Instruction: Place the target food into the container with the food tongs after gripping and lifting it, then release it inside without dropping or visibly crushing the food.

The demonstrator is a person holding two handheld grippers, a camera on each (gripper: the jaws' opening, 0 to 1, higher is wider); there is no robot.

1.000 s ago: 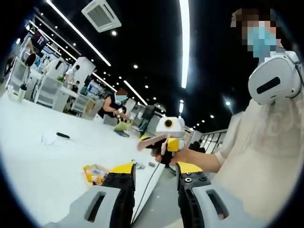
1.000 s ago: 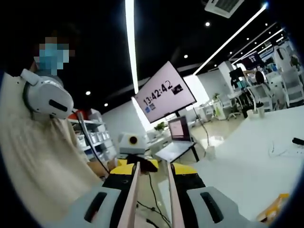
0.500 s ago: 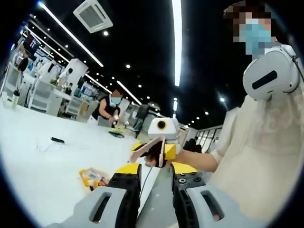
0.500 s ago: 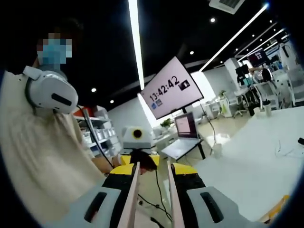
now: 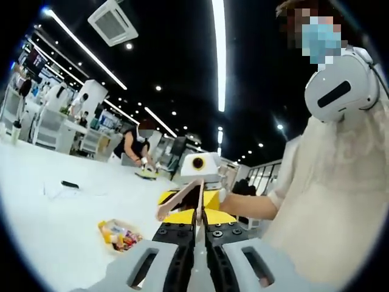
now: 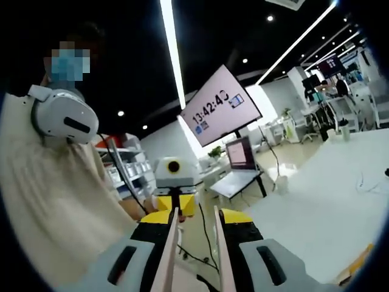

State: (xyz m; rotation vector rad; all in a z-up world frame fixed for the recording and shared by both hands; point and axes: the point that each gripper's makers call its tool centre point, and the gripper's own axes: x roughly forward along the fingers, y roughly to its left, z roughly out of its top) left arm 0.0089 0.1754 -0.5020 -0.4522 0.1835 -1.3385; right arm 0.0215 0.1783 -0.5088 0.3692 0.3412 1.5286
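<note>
Your left gripper [image 5: 194,243] has closed since a moment ago; its jaws now meet on nothing. Your right gripper [image 6: 196,214] carries the food tongs [image 6: 172,243], arms slightly apart and empty. The food container [image 5: 118,235] sits untouched on the white table [image 5: 55,219]. Behind it lies an open-plan office under strip lights.

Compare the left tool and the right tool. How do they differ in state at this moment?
1. The jaws of the left tool are pressed together, while the jaws of the right tool stand apart.
2. The left tool holds nothing, while the right tool carries the food tongs, whose two pale arms lie along the inner sides of its jaws.
Both tools have grey bodies with yellow tips.
</note>
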